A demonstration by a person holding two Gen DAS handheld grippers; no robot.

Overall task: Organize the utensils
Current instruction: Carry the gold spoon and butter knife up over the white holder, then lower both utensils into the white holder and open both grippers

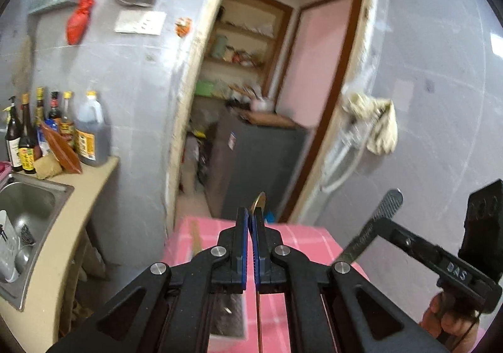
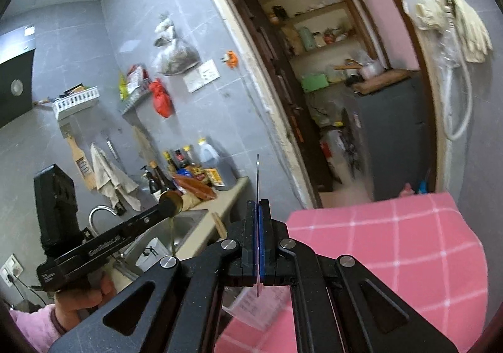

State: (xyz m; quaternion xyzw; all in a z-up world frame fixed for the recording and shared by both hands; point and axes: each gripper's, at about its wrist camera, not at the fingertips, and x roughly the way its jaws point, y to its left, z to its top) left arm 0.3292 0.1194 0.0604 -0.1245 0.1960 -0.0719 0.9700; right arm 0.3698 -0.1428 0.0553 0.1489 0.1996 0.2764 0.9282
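Observation:
My left gripper (image 1: 251, 214) is shut on a gold spoon (image 1: 259, 200); its bowl sticks up past the blue pads and its thin handle runs down under the jaws. In the right wrist view the left gripper (image 2: 166, 206) comes in from the left with the gold spoon (image 2: 171, 200), held by a hand in a pink sleeve. My right gripper (image 2: 258, 205) is shut on a thin silver utensil (image 2: 257, 177), seen edge-on and upright. From the left wrist view the right gripper (image 1: 374, 227) holds that flat silver utensil (image 1: 388, 205) tilted. Both hang above a pink checked table (image 2: 393, 243).
A clear container (image 2: 251, 306) stands on the table under the grippers. To the left a steel sink (image 1: 31, 205) sits in a beige counter with several sauce bottles (image 1: 56, 129). Ahead, a doorway opens on a grey cabinet (image 1: 257, 158). A cloth (image 1: 374, 123) hangs on the wall.

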